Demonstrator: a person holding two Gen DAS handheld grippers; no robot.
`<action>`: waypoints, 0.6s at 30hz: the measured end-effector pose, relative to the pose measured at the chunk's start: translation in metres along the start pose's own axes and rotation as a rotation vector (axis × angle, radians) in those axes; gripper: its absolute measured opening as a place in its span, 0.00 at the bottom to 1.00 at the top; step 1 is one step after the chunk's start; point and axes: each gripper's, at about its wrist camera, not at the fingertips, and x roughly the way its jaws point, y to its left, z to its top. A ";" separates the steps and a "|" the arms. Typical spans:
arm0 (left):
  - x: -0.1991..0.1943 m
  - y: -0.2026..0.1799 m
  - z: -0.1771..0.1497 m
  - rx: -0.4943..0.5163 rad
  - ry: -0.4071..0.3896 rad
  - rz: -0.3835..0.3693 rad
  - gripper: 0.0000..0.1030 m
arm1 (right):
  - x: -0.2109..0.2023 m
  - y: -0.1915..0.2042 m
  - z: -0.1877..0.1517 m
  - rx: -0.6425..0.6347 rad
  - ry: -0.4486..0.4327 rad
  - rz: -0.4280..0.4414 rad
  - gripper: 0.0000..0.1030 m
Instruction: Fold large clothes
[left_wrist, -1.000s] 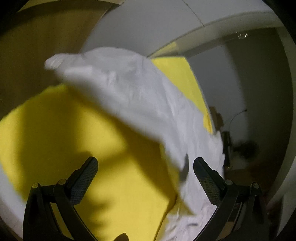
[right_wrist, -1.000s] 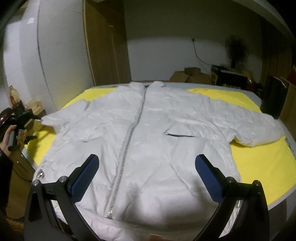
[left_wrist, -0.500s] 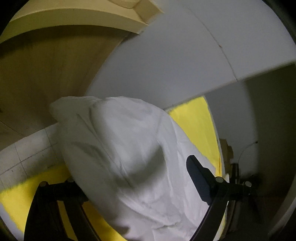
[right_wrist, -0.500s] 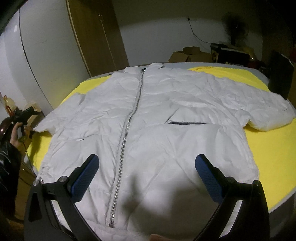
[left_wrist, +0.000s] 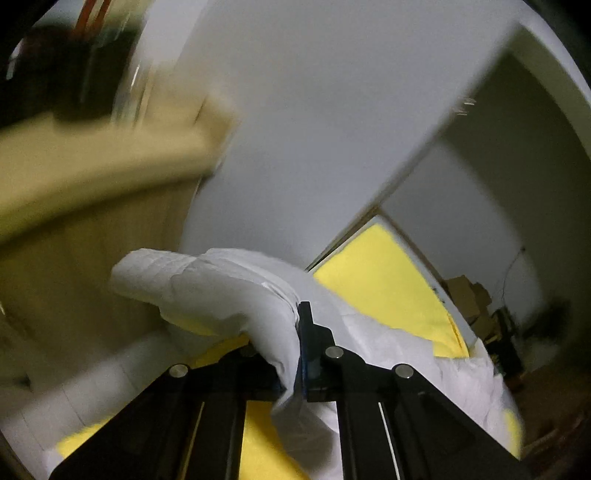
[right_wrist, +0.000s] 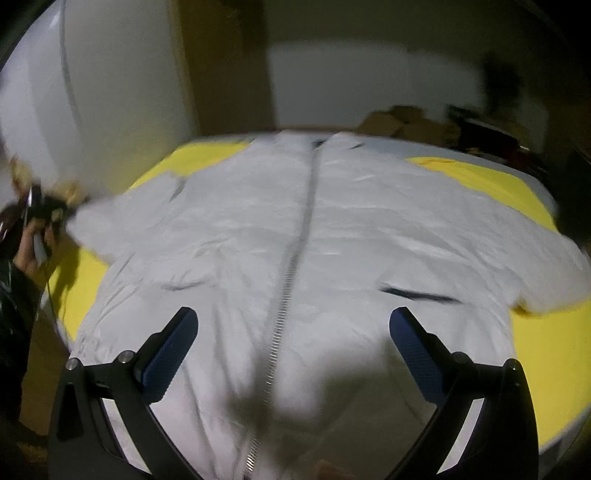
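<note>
The white jacket lies front-up and zipped on the yellow sheet, collar at the far end. Its zipper is the landmark here: it runs down the middle toward the right gripper, which hovers over the hem with its jaws wide apart and nothing between them.

Left of the zipper, the sleeve is off the sheet, pinched in the left gripper, whose 2 fingers are closed tight on a fold of fabric (only a thin bite of it, as far as the wrist view shows).

The main risk, I judge, is that shallow bite: slick padded cloth could slide out as the sleeve is carried toward the zipper. With nothing pinning the jacket, a pull could also drag the whole body left of its line, skewing the fold. Both views are blurred, so finer detail is unclear.
</note>
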 end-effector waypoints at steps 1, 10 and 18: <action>-0.012 -0.009 0.000 0.038 -0.031 -0.002 0.04 | 0.008 0.004 0.008 -0.008 0.024 0.010 1.00; -0.092 -0.056 0.002 0.200 -0.145 0.001 0.04 | 0.123 0.091 0.135 -0.064 0.061 -0.078 1.00; -0.147 -0.133 -0.020 0.296 -0.196 -0.059 0.04 | 0.259 0.175 0.130 -0.320 0.209 -0.259 1.00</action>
